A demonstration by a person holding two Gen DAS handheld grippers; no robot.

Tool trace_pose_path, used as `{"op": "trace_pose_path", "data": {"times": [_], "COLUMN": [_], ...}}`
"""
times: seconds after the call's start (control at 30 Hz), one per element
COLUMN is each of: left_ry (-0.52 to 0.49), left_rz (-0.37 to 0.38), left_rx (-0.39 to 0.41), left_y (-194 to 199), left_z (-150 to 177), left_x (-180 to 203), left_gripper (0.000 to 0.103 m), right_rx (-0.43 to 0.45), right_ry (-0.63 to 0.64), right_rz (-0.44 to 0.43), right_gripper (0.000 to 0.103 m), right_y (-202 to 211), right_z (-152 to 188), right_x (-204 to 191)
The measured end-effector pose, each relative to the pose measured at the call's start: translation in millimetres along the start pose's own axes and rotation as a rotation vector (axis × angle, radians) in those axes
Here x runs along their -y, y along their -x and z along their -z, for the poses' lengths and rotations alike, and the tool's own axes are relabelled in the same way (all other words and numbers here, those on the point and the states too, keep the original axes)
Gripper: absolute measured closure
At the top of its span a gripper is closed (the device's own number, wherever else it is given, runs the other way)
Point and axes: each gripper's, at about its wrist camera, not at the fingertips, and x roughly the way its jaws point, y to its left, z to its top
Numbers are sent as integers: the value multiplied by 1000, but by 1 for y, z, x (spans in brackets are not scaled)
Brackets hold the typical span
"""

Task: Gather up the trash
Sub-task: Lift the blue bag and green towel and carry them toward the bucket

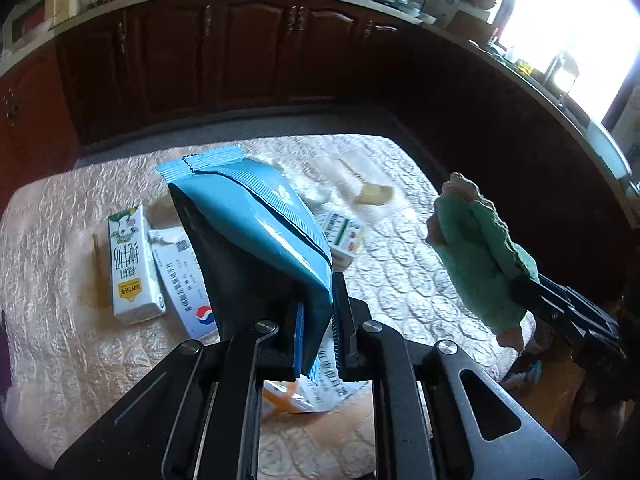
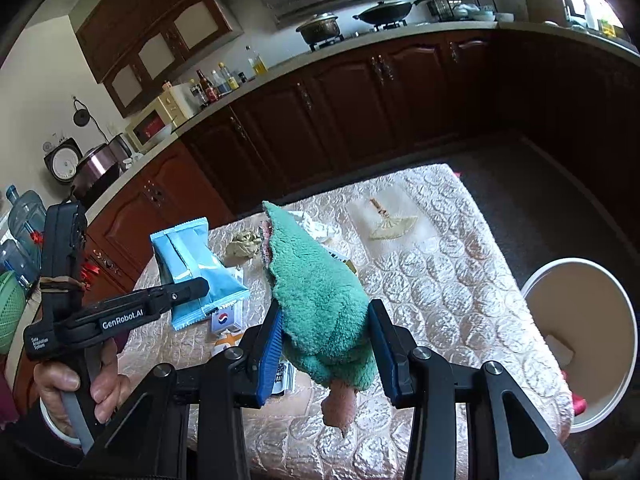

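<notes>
left gripper (image 1: pixel 318 312): clamped on the blue wrapper (image 1: pixel 256 232), held up off the table (image 1: pixel 400 280)
right gripper (image 2: pixel 326 344): squeezed on the green cloth (image 2: pixel 316 292)
bin (image 2: pixel 624 300): seen beside the table

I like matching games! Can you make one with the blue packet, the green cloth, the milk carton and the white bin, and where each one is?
Things:
1. blue packet
2. green cloth
3. milk carton
4. white bin

Places:
A. lying on the table
B. held in the right gripper
C. beside the table's edge
D. held in the left gripper

Pairs: 1-D, 2-B, 3-A, 4-C
</notes>
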Motion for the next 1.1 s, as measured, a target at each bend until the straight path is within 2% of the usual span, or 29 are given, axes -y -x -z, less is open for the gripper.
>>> {"op": "trace_pose_path", "data": {"times": [0.47,1.1], "left_ry": [-77,-86], "left_rz": [17,6], "left_rx": [23,17], "left_y": [9,2], "left_z": [0,1], "left_x": [41,46], "left_gripper": [94,94], "right_rx": [47,48], "right_ry": [-27,-42], "right_rz": [27,36], "right_gripper": [63,63], "right_y": [29,30], "right_z": [1,1], "right_x": [10,15]}}
